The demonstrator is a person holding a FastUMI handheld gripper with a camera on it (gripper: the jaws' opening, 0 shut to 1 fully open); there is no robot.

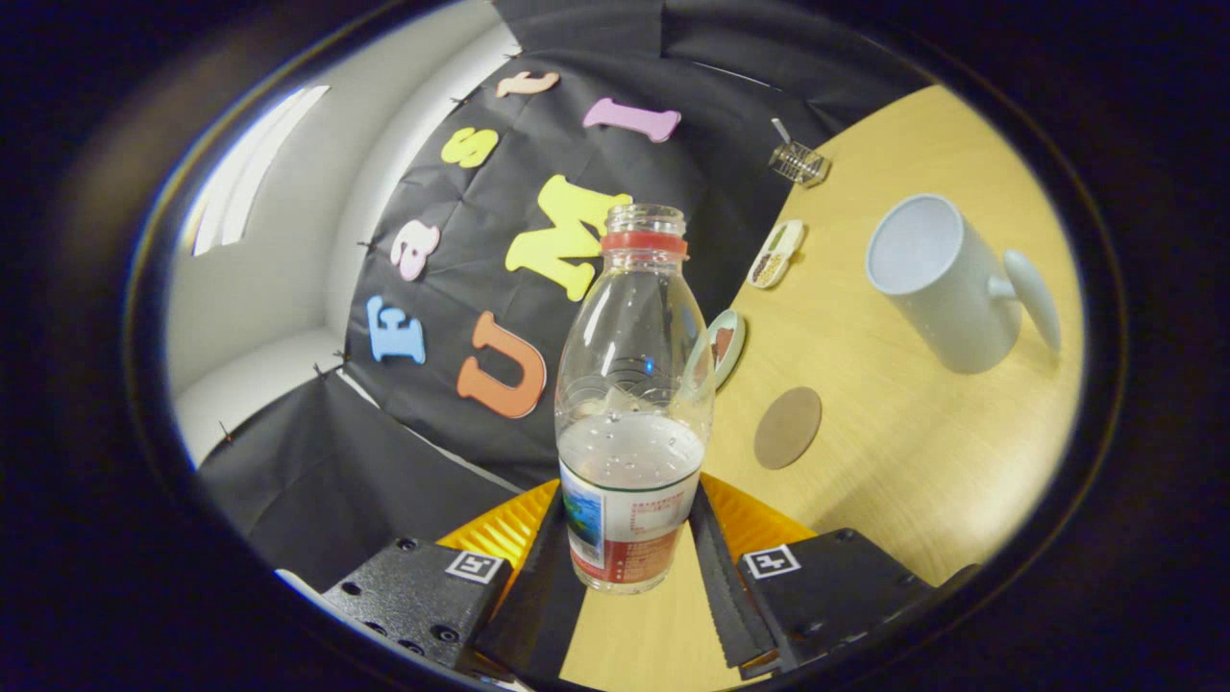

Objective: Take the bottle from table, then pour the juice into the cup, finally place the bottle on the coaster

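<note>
One bottle clamped in tool; one cup, one coaster.

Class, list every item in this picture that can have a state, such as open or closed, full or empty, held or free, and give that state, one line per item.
bottle: uncapped, partly filled with clear liquid, held off the table.
gripper: shut on the bottle, both fingers pressing its labelled lower part.
cup: standing free on the table, looks empty inside.
coaster: flat on the table, nothing on it.
</note>
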